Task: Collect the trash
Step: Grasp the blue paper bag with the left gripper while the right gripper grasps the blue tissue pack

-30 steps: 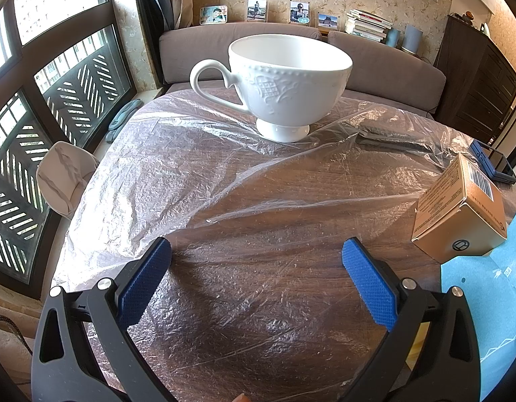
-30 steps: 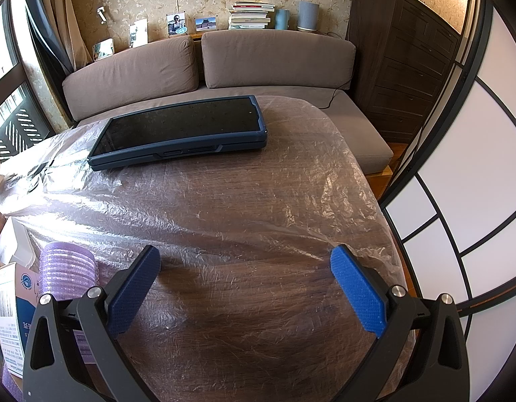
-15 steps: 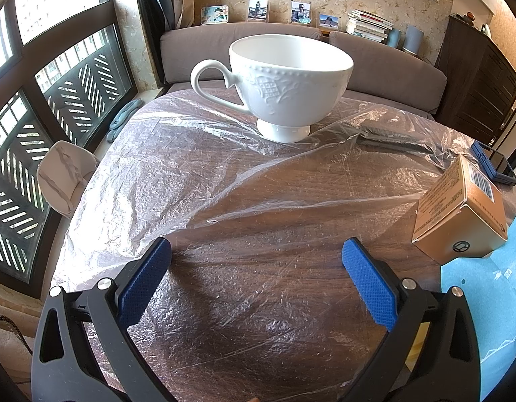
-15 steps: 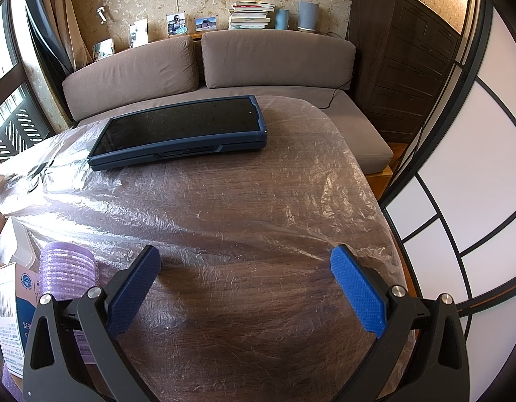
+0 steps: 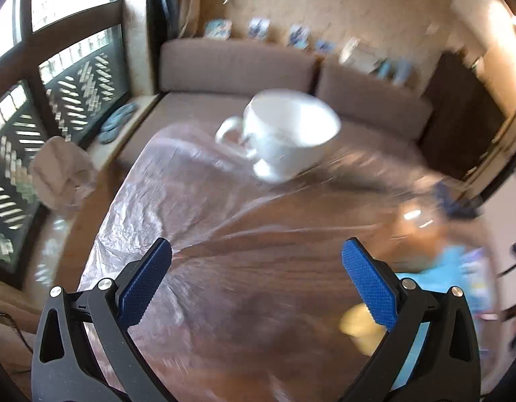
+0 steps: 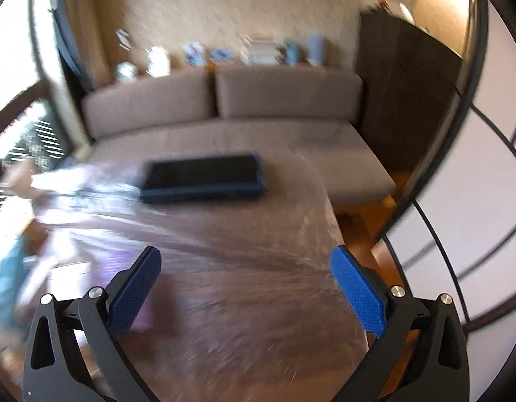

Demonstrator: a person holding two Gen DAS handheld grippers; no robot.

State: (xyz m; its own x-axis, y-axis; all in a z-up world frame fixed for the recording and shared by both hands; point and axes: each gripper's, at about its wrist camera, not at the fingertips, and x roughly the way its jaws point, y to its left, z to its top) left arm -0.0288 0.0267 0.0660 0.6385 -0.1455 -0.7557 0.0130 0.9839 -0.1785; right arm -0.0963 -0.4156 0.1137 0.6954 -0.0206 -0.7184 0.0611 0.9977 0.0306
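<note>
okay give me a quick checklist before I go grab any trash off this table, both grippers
1. Left gripper open and empty: ok, fingers spread wide, nothing between them.
2. Right gripper open and empty: ok, same.
3. Views steady enough to aim: not ok, both pictures are smeared by motion.
4. Trash target picked out: cannot tell; the blurred brown box and blue paper at the right of the left view are not sharp enough to judge.
5. White cup out of the way: ok, it stands upright far ahead of the left fingers.
6. Tablet out of the way: ok, it lies flat at the far side of the table, well beyond the right fingers.
</note>
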